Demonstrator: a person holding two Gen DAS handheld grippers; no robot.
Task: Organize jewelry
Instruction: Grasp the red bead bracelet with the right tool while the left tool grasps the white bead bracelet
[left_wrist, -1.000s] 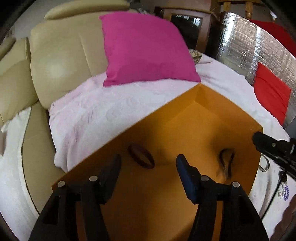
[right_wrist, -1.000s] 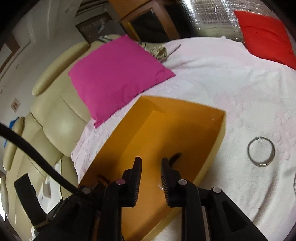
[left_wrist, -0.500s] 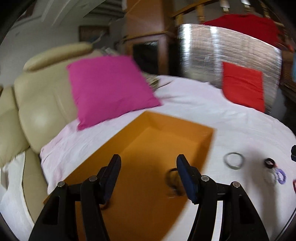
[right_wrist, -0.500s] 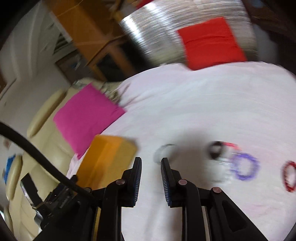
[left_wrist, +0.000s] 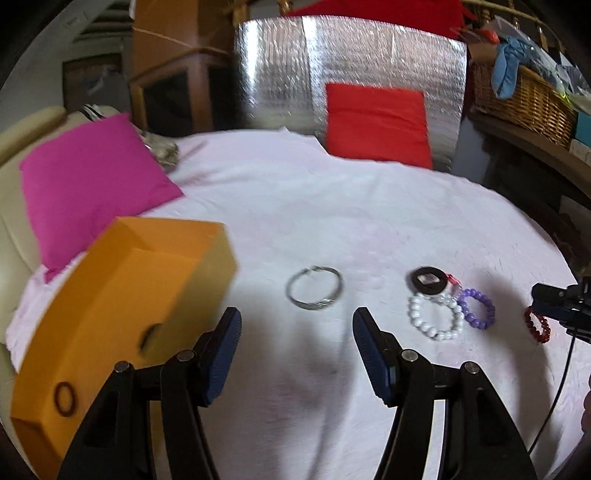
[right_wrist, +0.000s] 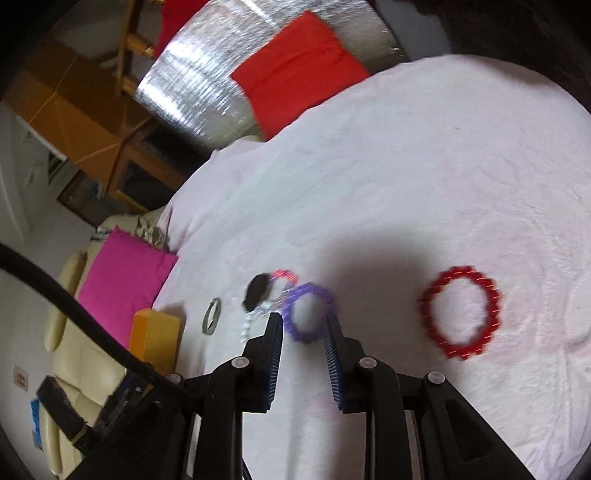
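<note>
The right tongs (right_wrist: 303, 334) hover partly spread and empty over the purple beaded bracelet (right_wrist: 309, 312) lying flat on the pink bedspread (right_wrist: 406, 177); it looks light, floppy on elastic and smooth-beaded, so pinching across one side of the loop should hold best. The left tongs (left_wrist: 297, 325), wide apart and empty, face the stiff silver bangle (left_wrist: 314, 292) beside the orange box (left_wrist: 122, 295).

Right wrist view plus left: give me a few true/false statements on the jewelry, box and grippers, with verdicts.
1. The silver metal bangle lies inside the orange cardboard box. False: it lies on the white cloth beside the box.
2. The right gripper is open, holding nothing. True.
3. The purple beaded bracelet sits just ahead of the right gripper. True.
4. The left gripper grips the red beaded bracelet. False: it is open and empty.
</note>
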